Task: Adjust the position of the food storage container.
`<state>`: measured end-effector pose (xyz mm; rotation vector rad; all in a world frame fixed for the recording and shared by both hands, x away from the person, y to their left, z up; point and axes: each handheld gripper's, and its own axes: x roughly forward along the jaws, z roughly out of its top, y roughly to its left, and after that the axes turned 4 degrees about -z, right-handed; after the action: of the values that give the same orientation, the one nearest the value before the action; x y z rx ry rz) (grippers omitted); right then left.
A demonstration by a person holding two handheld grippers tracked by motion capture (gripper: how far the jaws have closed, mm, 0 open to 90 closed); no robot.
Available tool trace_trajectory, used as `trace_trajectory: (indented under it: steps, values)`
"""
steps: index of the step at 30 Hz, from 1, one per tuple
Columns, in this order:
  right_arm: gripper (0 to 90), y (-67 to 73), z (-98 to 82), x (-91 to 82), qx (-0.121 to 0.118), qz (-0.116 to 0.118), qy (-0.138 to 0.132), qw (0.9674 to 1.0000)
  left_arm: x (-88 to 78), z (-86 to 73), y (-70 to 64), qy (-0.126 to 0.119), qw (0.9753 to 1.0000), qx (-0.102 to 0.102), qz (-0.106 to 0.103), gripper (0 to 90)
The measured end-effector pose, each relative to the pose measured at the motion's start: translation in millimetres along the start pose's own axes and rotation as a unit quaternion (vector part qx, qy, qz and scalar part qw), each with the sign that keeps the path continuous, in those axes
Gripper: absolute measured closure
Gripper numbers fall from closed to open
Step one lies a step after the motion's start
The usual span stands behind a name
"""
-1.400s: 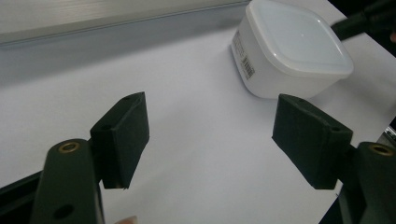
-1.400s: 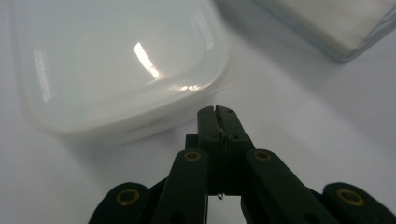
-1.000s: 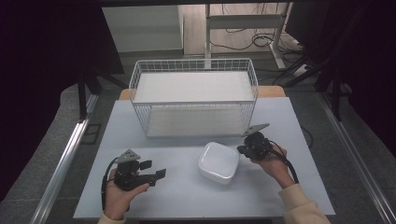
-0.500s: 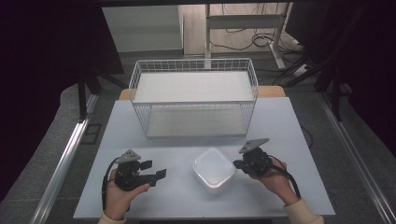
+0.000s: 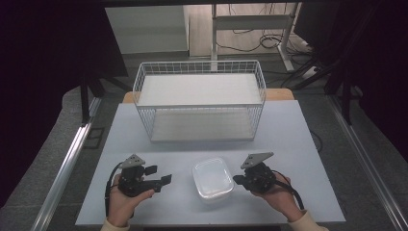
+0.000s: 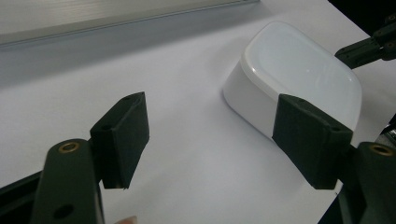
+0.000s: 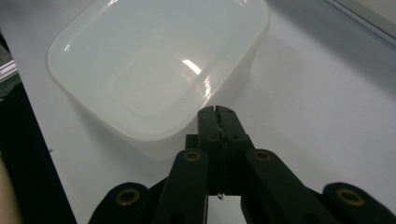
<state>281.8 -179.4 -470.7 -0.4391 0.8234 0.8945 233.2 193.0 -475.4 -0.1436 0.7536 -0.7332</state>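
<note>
At the near middle of the surface (image 5: pixel 298 144), between the two hands, a white plastic container (image 5: pixel 213 178) is set down. It is a rounded rectangle with soft corners, a smooth glossy lid and a slightly raised rim; light is reflected off its top in the right gripper view (image 7: pixel 159 65), where the plastic is seen to be milky and faintly translucent.

The right tongs (image 5: pixel 239 179) are held just beside the container's right side, with the black jaws pressed together and nothing between them; their tip (image 7: pixel 217 112) is seen at the container's edge, though contact cannot be judged. The left tongs (image 5: pixel 163 177) are held near the container's left side, with the jaws spread wide apart and nothing gripped. Flat, matte black pads (image 6: pixel 310 137) are carried on each jaw, and brass-coloured rivets are set in the arms.

The surface is a pale, matte, smooth sheet. Farther back on it, well apart from the container, a white wire basket (image 5: pixel 199 103) is placed, rectangular, with a fine grid of thin rods.
</note>
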Motion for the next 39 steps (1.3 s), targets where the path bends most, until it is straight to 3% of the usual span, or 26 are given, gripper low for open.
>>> trace_trajectory:
  steps: [10,14,29,32,34,39]
  values:
    - [89.5,19.2,2.2,9.0,-0.009,0.032,0.002,0.9994,0.7,-0.1,0.2,0.002,1.0,0.0,0.0,26.5]
    - [89.5,20.9,3.1,8.7,-0.013,0.033,0.001,0.9994,0.4,0.0,-0.2,0.001,1.0,0.001,-0.001,26.5]
    - [85.3,-0.3,-1.3,-8.3,0.029,0.018,-0.042,0.9986,-1.9,1.6,-2.7,-0.004,1.0,-0.001,-0.007,26.4]
    - [77.0,-1.1,-3.0,-9.7,0.036,0.025,-0.046,0.998,-2.1,3.1,-2.4,-0.006,0.9999,-0.001,-0.009,26.4]
    - [66.1,-2.4,-4.1,-10.5,0.046,0.031,-0.053,0.9971,-2.2,3.2,-2.7,-0.007,0.9999,-0.001,-0.01,26.4]
    - [44.7,-5.0,-5.6,-12.5,0.075,0.007,-0.075,0.9944,-1.6,2.5,-4.7,-0.006,0.9999,0.001,-0.012,26.4]
